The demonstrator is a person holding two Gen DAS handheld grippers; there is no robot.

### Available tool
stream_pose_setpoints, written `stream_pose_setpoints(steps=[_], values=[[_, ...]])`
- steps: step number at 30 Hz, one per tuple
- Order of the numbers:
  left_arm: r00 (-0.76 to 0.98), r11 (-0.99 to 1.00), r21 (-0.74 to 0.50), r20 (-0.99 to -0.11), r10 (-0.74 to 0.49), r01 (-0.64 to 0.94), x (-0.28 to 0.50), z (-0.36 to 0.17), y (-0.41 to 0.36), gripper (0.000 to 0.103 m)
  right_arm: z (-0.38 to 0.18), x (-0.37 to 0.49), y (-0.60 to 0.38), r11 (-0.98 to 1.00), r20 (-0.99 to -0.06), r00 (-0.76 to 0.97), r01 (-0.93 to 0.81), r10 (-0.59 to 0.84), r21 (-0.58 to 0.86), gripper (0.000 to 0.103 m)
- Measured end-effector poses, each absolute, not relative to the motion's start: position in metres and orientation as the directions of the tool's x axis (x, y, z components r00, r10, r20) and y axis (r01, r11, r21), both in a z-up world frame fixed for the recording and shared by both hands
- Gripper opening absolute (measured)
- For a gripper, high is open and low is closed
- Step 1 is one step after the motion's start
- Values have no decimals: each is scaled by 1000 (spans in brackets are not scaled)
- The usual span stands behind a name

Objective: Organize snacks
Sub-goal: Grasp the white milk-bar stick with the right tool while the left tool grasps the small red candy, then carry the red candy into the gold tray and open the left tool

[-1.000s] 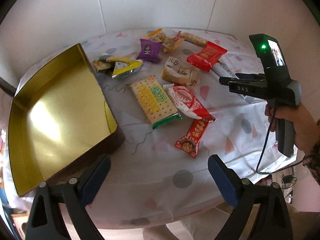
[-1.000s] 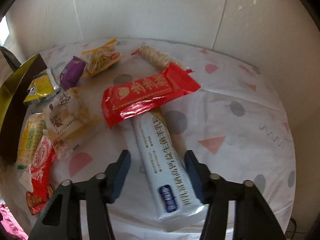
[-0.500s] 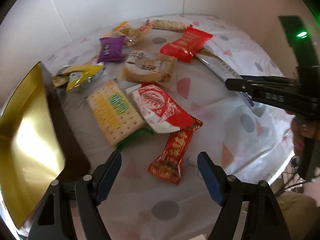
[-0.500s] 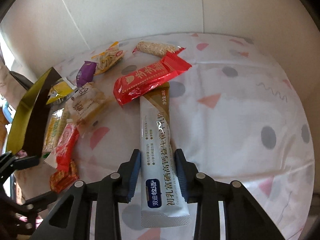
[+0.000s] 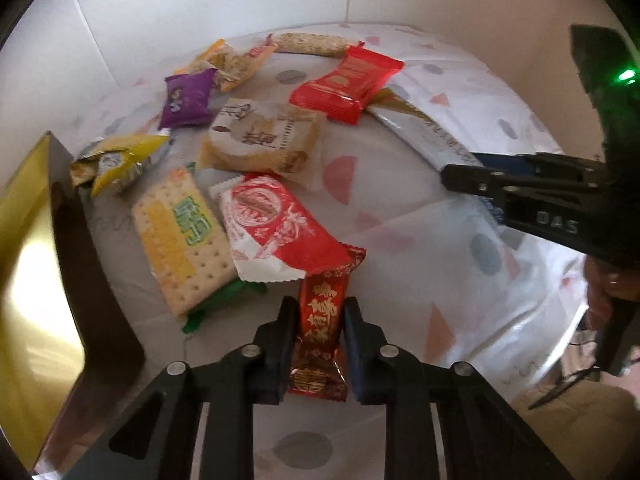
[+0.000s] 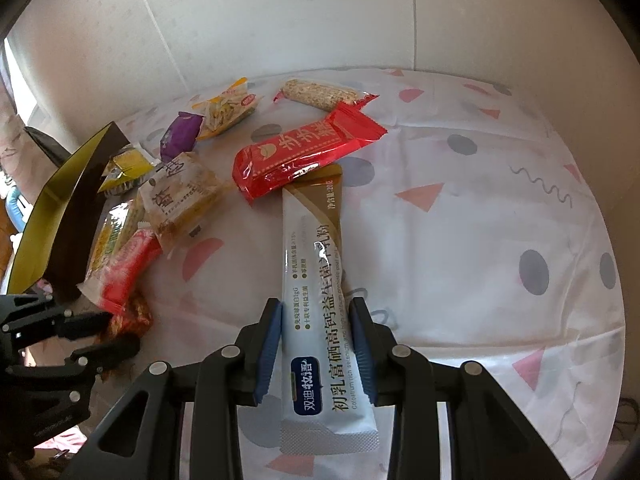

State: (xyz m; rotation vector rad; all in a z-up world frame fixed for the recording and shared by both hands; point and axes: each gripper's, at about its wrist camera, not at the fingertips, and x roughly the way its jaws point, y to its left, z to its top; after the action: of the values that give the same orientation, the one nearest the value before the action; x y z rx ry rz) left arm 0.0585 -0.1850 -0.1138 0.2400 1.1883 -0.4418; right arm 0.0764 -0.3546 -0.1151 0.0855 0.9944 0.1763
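Both hand-held grippers clamped on light, crinkly packets
Left hand-held gripper [image 5: 320, 330] just closed mid-body on the small red candy [image 5: 322, 322], lower centre; right hand-held gripper [image 6: 318, 346] pinches the slippery white sachet [image 6: 320, 292] near its bottom end.

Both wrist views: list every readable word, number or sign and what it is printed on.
"DAS": side of the right gripper.
"双迪牧语", "初乳富硒高钙益生菌羊乳粉", "净含量:20克": long white sachet.
"步步糕": red bar wrapper.
"酥": beige pastry pack.
Gold characters on the small red candy, the cracker pack label and all smaller print: too blurred to read.
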Motion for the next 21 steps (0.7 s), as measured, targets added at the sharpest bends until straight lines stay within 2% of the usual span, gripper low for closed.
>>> stream_pose_setpoints(steps=[10, 16, 21], values=[[239, 822, -219, -889, -390, 526, 52, -82, -147, 23, -116, 73, -346, 990, -832, 544, 14, 108, 137, 34], [272, 806, -283, -840, -470, 519, 51, -57, -110, 23, -117, 73, -338, 989, -842, 537, 95, 42, 109, 34], [334, 835, -298, -814, -476, 463, 53, -34, -80, 23, -116, 72, -336, 982, -845, 534, 139, 34, 128, 34]])
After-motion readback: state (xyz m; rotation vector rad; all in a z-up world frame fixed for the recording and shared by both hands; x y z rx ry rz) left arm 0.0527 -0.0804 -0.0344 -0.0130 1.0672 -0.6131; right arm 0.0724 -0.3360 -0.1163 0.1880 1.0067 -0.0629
